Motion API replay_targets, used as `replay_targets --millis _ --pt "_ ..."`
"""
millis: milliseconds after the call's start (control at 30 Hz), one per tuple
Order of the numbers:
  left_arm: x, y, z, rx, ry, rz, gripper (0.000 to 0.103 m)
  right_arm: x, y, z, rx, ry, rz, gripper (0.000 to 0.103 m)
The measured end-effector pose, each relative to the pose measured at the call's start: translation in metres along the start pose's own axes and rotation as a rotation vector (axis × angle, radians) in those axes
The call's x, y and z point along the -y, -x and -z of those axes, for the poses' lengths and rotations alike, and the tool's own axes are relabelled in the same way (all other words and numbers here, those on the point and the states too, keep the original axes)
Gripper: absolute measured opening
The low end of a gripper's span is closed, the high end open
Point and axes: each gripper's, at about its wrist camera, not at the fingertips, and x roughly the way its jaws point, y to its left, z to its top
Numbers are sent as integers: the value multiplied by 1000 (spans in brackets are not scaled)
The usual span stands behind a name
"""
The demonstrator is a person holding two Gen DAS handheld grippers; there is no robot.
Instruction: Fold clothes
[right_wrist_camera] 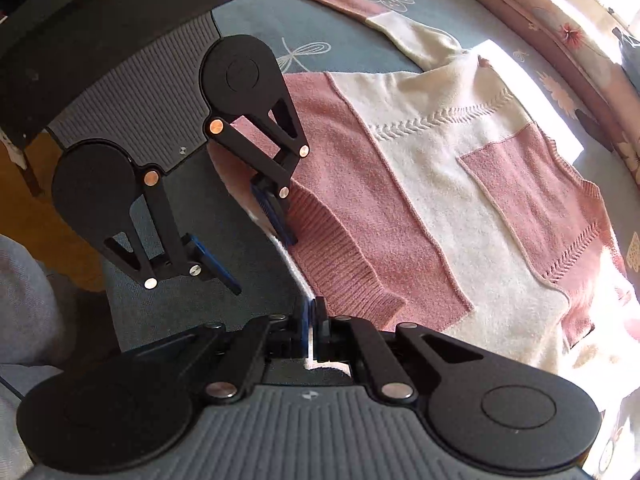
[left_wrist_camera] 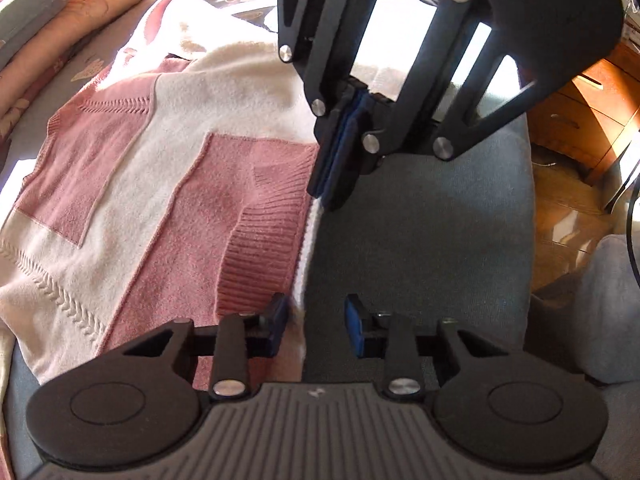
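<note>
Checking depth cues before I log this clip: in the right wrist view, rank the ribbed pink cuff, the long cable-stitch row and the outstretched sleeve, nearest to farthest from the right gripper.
1. Ribbed pink cuff, just above the right gripper.
2. Long cable-stitch row, mid-sweater, upper right.
3. Outstretched sleeve, along the top edge.

Sweater flat on the bed, both grippers seemingly at its near edge.
</note>
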Motion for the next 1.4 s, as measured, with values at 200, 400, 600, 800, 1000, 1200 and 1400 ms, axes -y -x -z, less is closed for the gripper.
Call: replay_targets --millis 200,400,600,800,1000,1200,1400 --pt "-10 8 -2 21 43 -11 4 -9 -13 -5 -5 45 28 10" --pt "-13 14 -3 31 72 -7 4 -33 -47 -4 -59 177 103 10" --pt "-6 10 -2 14 10 -2 13 -30 -33 -11 -20 123 105 2" --pt "-5 9 -6 18 8 -37 17 -16 -1 -15 18 68 73 2" --pt "-5 20 -8 57 16 -60 8 -25 -19 -12 -11 110 97 7" --pt "-2 25 -9 63 3 -52 8 -44 -49 -5 -75 208 188 11" --pt "0 18 -5 44 -8 -36 13 -29 -21 -7 -38 59 124 2"
